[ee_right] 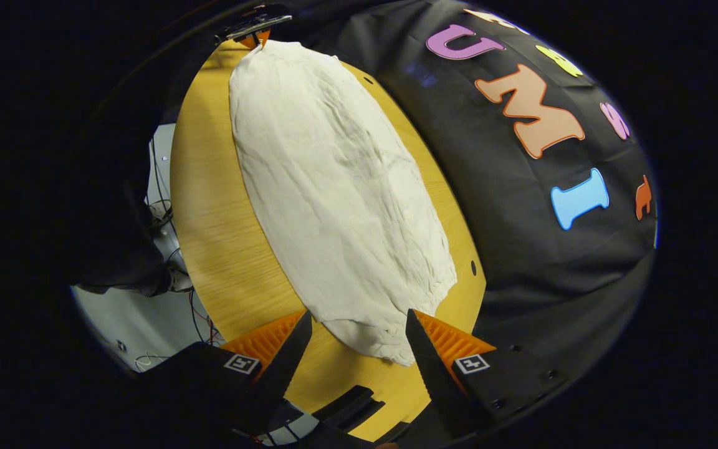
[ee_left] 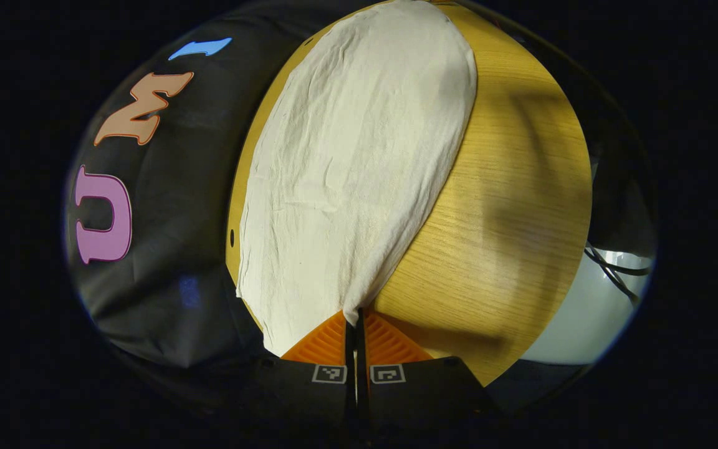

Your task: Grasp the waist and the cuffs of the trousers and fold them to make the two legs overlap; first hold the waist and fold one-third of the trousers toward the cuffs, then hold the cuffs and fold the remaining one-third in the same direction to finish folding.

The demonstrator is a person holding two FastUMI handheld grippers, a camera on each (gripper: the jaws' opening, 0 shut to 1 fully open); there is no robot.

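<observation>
Cream trousers [ee_left: 359,162] lie flat and lengthwise on the wooden table [ee_left: 508,218], with the two legs seeming to lie one on the other. My left gripper [ee_left: 354,315] is shut on the corner of their near end, cloth pinched between both fingers. In the right gripper view the same trousers [ee_right: 334,187] stretch away across the table [ee_right: 222,237]. My right gripper [ee_right: 359,318] stands open, with the crumpled near end of the cloth lying between its fingers, untouched. The left gripper [ee_right: 256,34] shows far off, holding the opposite end.
The black booth wall [ee_left: 172,206] runs close along one long edge of the table. Pale floor with loose cables [ee_right: 162,212] lies past the other long edge. A small dark hole [ee_right: 473,268] marks the tabletop near the wall side.
</observation>
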